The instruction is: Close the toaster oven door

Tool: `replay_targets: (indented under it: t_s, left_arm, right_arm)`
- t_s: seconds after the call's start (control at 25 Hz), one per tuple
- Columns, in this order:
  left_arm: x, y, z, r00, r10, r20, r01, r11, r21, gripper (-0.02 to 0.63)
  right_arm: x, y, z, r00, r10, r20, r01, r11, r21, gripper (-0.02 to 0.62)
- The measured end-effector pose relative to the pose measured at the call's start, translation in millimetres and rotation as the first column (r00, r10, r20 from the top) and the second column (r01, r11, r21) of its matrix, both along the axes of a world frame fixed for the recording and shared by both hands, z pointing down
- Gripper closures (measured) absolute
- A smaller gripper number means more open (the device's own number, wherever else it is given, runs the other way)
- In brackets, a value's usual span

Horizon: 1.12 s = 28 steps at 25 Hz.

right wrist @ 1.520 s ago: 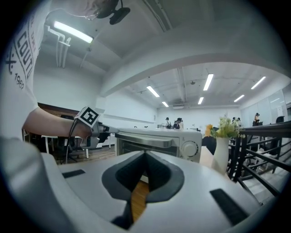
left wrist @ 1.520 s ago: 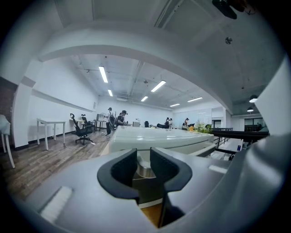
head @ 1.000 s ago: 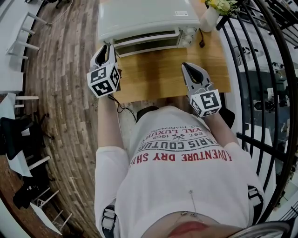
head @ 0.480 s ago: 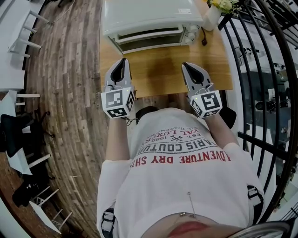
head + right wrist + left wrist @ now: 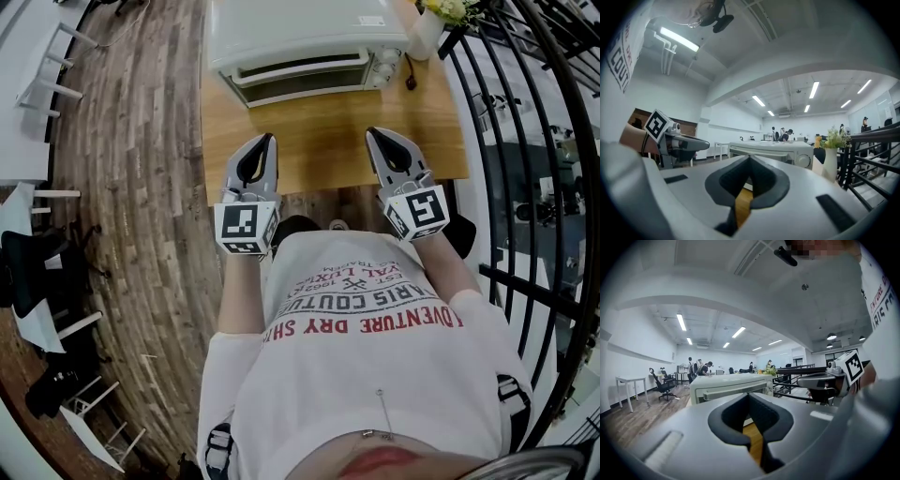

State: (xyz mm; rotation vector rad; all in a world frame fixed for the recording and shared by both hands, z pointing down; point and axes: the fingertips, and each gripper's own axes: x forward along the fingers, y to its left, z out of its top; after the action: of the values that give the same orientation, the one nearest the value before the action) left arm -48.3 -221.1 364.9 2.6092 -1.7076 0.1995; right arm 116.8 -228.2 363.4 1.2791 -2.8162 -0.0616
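The white toaster oven (image 5: pixel 305 42) stands at the far end of the wooden table (image 5: pixel 333 141), its door shut, with the handle bar (image 5: pixel 300 69) across the front. In the left gripper view the toaster oven (image 5: pixel 731 385) faces me, and in the right gripper view the oven (image 5: pixel 773 152) shows its knob. My left gripper (image 5: pixel 269 141) is shut and empty, hanging over the near left of the table, apart from the oven. My right gripper (image 5: pixel 372 134) is shut and empty at the near right.
A white vase with yellow flowers (image 5: pixel 429 23) stands right of the oven. A black railing (image 5: pixel 525 141) runs along the right. A white desk and chairs (image 5: pixel 28 84) stand on the wood floor at left. Several people stand far back (image 5: pixel 698 367).
My left gripper has moved from beside the oven's front left back toward me and rightward, and its jaws have shut. The right gripper has stayed in place.
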Motion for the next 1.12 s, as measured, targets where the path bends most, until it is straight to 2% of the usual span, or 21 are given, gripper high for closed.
replay_targets:
  t_s: [0.68,1.12]
  left_arm:
    - [5.8,4.8,-6.5,1.0,-0.01,-0.007,0.01,1.0,0.009,0.594]
    - [3.3,1.9,-8.0,1.0,-0.022,-0.008,0.022,1.0,0.005,0.594]
  right_arm:
    - [2.8,-5.0,-7.9,1.0,-0.014,0.004,0.014,1.0,0.013,0.609]
    - [0.0,-7.4,-6.7,0.999,-0.031,-0.038,0.032,0.999,0.023,0.609]
